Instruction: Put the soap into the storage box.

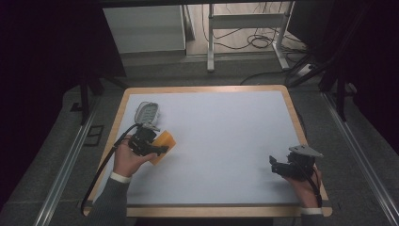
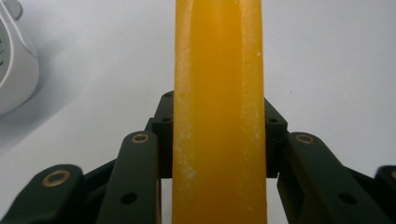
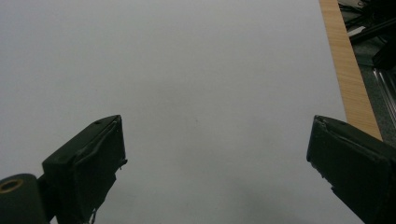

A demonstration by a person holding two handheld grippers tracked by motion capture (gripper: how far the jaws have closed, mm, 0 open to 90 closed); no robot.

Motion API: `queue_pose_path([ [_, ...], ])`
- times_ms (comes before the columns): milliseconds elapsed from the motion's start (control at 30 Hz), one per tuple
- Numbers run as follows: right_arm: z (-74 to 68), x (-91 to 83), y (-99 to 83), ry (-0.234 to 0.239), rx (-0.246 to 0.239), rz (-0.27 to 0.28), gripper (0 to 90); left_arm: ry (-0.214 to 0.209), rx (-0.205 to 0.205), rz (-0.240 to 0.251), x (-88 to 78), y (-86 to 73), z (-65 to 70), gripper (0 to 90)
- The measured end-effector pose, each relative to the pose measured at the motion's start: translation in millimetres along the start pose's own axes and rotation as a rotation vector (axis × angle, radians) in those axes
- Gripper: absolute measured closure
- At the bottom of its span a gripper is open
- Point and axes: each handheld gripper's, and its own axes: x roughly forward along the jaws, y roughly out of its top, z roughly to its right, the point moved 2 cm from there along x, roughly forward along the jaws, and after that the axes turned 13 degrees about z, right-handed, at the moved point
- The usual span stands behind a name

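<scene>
Clamping an orange block [image 2: 218,112], the left hand-held gripper [image 1: 157,149] grips tight; the right hand-held gripper [image 3: 217,163] gapes wide.

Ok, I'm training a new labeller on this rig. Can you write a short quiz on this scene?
1. True or false: the left gripper is shut on the orange block.
2. How do the right gripper's jaws stand? A) wide apart with nothing between them B) shut on a block C) shut on a cable
3. What lies on the table just beyond the left gripper: the white object or a cup?

Key: 1 true; 2 A; 3 the white object.
</scene>
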Motion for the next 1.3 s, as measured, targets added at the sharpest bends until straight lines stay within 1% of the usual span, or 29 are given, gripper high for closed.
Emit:
queue_pose_path([
  [233, 0.3, 0.2, -0.2, -0.002, 0.004, 0.0, 4.4, 0.001, -0.004, -0.002, -0.4, 0.5, -2.9, 60.6],
  [467, 0.6, 0.2, -0.3, -0.005, 0.005, -0.002, 4.4, 0.004, -0.015, 0.008, -3.2, 2.2, -7.7, 60.6],
  [600, 0.5, 0.4, -0.5, -0.005, 0.003, -0.004, 4.4, 0.017, -0.019, 0.017, -6.2, 4.9, -11.1, 60.6],
  [833, 1.5, 0.3, -0.6, -0.005, 0.008, -0.005, 4.4, 0.024, -0.025, 0.024, -11.6, 7.7, -16.4, 60.6],
  [967, 1.5, 0.2, -0.5, -0.005, 0.008, -0.003, 4.4, 0.026, -0.035, 0.027, -12.3, 8.8, -19.5, 60.6],
  [1200, 2.6, 0.4, -0.9, -0.011, 0.009, -0.007, 4.4, 0.032, -0.041, 0.028, -13.1, 11.9, -25.1, 60.6],
  [1300, 2.7, 0.5, -1.2, -0.014, 0.011, -0.011, 4.4, 0.035, -0.044, 0.04, -14.3, 13.4, -25.8, 60.6],
])
